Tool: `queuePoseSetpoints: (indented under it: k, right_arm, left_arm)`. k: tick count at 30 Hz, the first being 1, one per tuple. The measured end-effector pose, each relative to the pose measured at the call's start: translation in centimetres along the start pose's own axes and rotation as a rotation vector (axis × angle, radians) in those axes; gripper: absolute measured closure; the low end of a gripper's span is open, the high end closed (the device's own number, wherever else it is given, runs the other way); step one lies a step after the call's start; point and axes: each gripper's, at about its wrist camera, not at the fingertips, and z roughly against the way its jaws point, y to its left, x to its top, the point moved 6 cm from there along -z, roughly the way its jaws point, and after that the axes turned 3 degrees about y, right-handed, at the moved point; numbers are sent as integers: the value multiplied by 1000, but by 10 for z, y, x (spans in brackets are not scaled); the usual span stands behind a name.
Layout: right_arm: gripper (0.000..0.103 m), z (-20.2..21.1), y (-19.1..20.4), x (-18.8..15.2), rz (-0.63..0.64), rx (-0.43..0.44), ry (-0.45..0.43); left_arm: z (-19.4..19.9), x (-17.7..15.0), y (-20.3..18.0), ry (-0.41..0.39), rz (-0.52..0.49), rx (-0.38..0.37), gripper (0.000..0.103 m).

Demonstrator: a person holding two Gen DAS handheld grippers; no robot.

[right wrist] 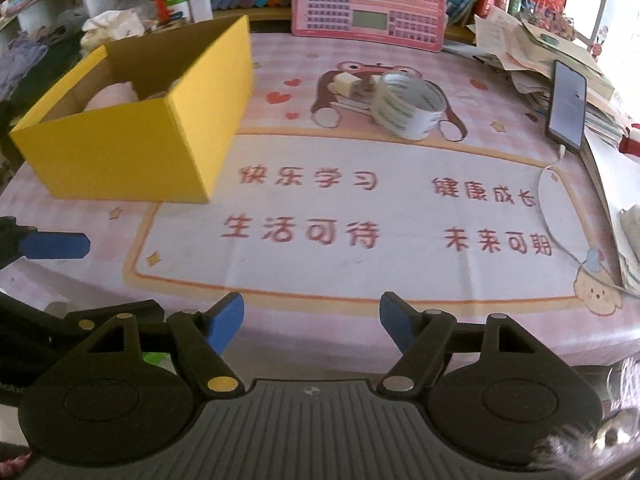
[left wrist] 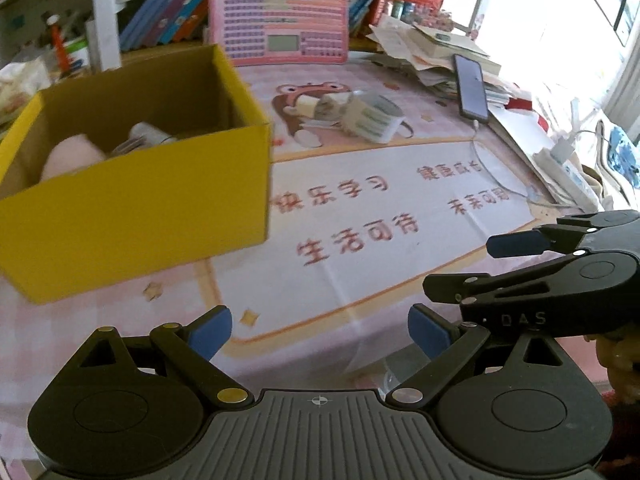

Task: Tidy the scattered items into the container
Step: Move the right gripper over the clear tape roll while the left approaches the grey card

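Both grippers hang low over the near edge of the tabletop (right wrist: pixel 320 208), which wears a pink printed mat. The left gripper (left wrist: pixel 320 334) has its jaws spread wide, nothing between them. The right gripper (right wrist: pixel 312 322) is likewise spread and empty; from the left wrist view it shows side-on at the right margin.

The yellow box (right wrist: pixel 132 148) sits at the far left of the mat, open-topped. Inside: a soft pink item (left wrist: pixel 72 156) and a white cylinder-like object (left wrist: pixel 148 134), identity unclear.

Still out on the mat, toward the far centre over the cartoon print: a roll of tape (right wrist: pixel 408 106) lying tilted, its open core facing up and toward the camera, and just beside it on the left a small cream block (right wrist: pixel 345 83), possibly a charger plug. Something flat appears to lie under or between them; too small to tell.

A phone (right wrist: pixel 566 106) lies near the right edge with a white cable attached; likely not part of the tidying.

Handling judgement: the tape roll looks light and rigid, a hollow ring. Best hold is probably one finger inside the core and one outside, pinching the wall; squeezing across the full outer width may exceed the jaw spread or let it roll. The cream block looks small, hard and smooth, so a pinch across its flat sides suits.
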Motion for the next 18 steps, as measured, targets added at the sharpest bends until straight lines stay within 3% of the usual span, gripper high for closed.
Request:
queuePoseSetpoints:
  k: [9,14,18]
  right_arm:
    - [29,-15,-60,33,-36,-18,-11]
    - [29,-26,-94,57,-70,4,-37]
    - [29,-39,-115,75,-97,47,-47]
  left_arm:
    - [-38,43,-40,-4,-55,-38,7]
    - [-48,71,-60,-64,-104,-5,7]
    - [-62,89,-66,-45,-109,31,7]
